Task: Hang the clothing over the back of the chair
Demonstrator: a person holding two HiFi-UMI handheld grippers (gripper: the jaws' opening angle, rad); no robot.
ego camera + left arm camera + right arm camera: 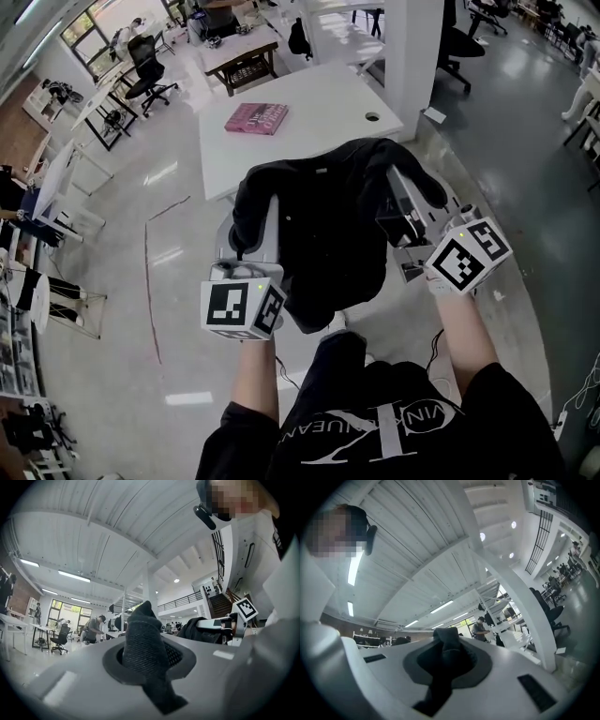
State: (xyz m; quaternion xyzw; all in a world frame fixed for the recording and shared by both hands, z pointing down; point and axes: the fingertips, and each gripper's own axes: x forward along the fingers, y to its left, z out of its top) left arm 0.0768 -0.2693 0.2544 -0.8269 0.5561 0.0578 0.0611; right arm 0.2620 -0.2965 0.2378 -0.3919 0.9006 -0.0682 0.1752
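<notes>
A black piece of clothing (328, 225) hangs spread between my two grippers in front of my chest in the head view. My left gripper (251, 246) is shut on its left edge, and the pinched fabric (145, 639) sticks up between the grey jaws in the left gripper view. My right gripper (405, 220) is shut on the right edge, where a dark fold (447, 651) fills the jaw gap in the right gripper view. Both grippers point slightly upward. The garment hides the floor right below it, and no chair back shows near the grippers.
A white table (309, 112) with a pink book (256, 117) stands just beyond the clothing. A white pillar (412, 47) rises at its right. A black office chair (145, 66) and more desks stand far off at the upper left. Grey glossy floor lies to the left.
</notes>
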